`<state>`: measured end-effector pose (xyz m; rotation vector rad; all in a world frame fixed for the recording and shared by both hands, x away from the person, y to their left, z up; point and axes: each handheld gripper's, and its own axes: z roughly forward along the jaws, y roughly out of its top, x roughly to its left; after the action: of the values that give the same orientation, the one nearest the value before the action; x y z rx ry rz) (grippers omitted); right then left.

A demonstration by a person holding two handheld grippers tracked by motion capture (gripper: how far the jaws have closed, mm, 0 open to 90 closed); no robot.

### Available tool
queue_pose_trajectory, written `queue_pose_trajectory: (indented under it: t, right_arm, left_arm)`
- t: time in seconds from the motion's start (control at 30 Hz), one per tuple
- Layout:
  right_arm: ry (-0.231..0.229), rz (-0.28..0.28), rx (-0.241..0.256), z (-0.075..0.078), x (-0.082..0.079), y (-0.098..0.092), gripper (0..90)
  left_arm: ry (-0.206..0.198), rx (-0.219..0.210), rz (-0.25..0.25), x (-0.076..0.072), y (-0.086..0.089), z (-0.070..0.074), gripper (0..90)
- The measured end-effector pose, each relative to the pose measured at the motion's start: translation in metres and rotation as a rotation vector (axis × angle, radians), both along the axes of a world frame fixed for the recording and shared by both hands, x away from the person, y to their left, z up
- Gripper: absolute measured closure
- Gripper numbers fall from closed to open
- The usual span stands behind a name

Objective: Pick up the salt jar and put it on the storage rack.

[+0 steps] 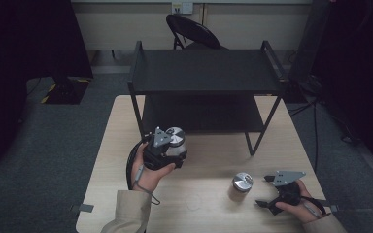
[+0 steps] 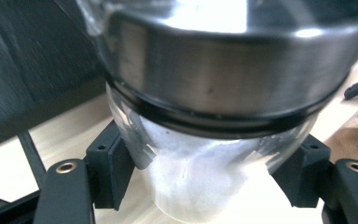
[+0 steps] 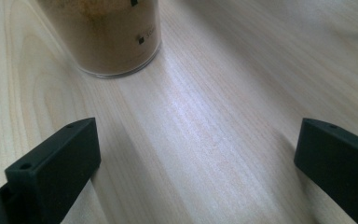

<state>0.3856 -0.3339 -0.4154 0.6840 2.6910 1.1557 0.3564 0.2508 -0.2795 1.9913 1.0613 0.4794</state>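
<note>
My left gripper point(image 1: 174, 148) is shut on a clear jar with white contents and a metal lid point(image 1: 176, 137), held above the table in front of the black shelf. In the left gripper view the jar point(image 2: 205, 177) sits squeezed between both pads point(image 2: 109, 170), its steel lid band point(image 2: 223, 79) looming across the top. A second jar with brown contents and a metal lid point(image 1: 242, 186) stands on the table at the front right. My right gripper point(image 1: 264, 190) lies open just right of it; in the right gripper view the brown jar point(image 3: 105, 35) stands ahead and to the left, apart from the jaws.
A black two-level metal shelf point(image 1: 204, 73) stands at the back of the light wooden table point(image 1: 209, 160). A black folding chair point(image 1: 192, 31) is behind it. Dark floor surrounds the table.
</note>
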Motion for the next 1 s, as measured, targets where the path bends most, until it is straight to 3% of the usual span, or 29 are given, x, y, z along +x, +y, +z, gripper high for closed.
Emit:
queue_pose_trajectory:
  t: [0.43,0.6,1.0]
  right_arm:
    - [0.000,0.000,0.000,0.000,0.000,0.000,0.0]
    - [0.000,0.000,0.000,0.000,0.000,0.000,0.0]
    - [0.000,-0.001,0.001,0.000,0.000,0.000,0.0]
  left_arm:
    - [0.001,0.020,0.008,0.018,-0.013,0.022,30.6]
    - [-0.005,0.041,0.040,0.027,-0.022,0.030,30.6]
    - [-0.007,0.033,0.089,0.043,-0.031,0.030,30.6]
